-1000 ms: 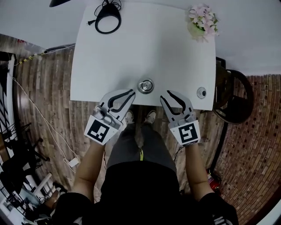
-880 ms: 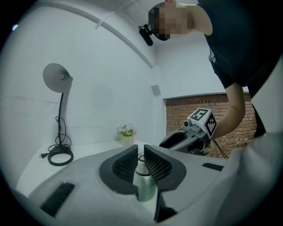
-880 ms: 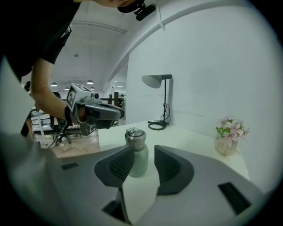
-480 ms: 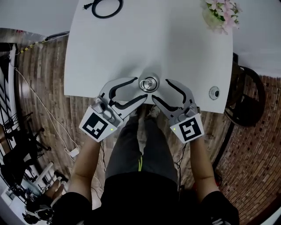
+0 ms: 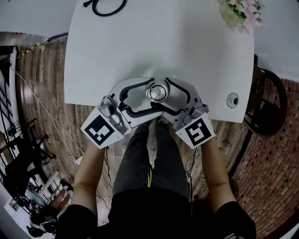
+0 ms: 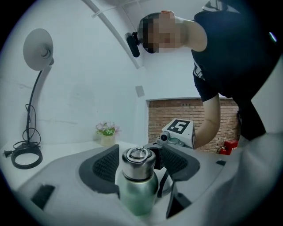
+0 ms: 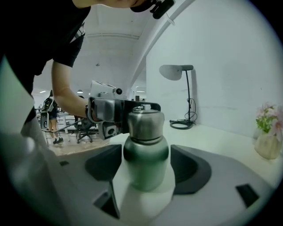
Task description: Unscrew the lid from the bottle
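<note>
A green metal bottle (image 5: 155,94) with a steel screw lid (image 6: 138,162) stands upright near the front edge of the white table (image 5: 187,46). My left gripper (image 5: 153,96) reaches in from the left and my right gripper (image 5: 159,97) from the right, their jaws crossing around the bottle. In the left gripper view the bottle (image 6: 138,187) stands between the dark pads (image 6: 106,165), which do not press on it. The right gripper view shows the bottle (image 7: 146,155) with a gap to each of its pads (image 7: 189,170). The jaws of both grippers are opening.
A lamp's black ring base with its cable (image 5: 108,5) lies at the table's far left. A vase of pink flowers (image 5: 240,11) stands at the far right corner. A small round object (image 5: 232,99) sits near the front right edge. A dark chair (image 5: 264,107) stands beside the table.
Both grippers moved forward from the table's front edge to the bottle. Their jaws went from nearly shut to wide and now surround the bottle on both sides.
</note>
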Demonstrator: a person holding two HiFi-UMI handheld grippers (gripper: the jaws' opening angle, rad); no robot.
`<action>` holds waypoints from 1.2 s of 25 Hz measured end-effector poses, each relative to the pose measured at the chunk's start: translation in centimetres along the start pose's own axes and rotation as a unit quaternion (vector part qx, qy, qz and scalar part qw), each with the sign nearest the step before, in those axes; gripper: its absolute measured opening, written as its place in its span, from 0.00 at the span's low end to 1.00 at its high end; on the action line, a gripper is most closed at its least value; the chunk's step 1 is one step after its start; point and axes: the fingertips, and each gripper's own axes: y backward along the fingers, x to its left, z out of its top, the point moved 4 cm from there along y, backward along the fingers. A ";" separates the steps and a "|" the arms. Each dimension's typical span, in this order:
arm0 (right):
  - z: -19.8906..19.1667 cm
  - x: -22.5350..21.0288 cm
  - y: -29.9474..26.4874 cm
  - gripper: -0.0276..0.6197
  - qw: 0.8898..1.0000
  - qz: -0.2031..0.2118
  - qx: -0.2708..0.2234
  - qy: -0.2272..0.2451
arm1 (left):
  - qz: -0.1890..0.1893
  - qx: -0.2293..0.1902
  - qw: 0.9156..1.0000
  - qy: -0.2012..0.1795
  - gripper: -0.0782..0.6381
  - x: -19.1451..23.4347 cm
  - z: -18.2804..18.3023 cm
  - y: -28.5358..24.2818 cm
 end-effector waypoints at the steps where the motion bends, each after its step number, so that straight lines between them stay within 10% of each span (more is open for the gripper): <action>1: 0.0 0.0 -0.2 0.54 1.000 0.003 -0.001 0.002 | -0.008 0.002 1.000 -0.004 0.52 0.0 0.0 -0.3; 17: 0.0 0.1 -1.0 0.55 1.000 0.007 -0.012 0.000 | -0.042 0.021 0.999 -0.027 0.49 0.6 -0.8 -1.7; 23: -0.1 0.1 -1.0 0.55 1.000 0.003 -0.014 -0.002 | 0.060 0.037 0.998 -0.005 0.49 0.5 -1.1 -1.6; 30: -0.1 0.3 -1.0 0.55 1.000 -0.007 -0.013 -0.008 | 0.213 0.022 0.977 0.014 0.49 0.0 -1.2 -1.3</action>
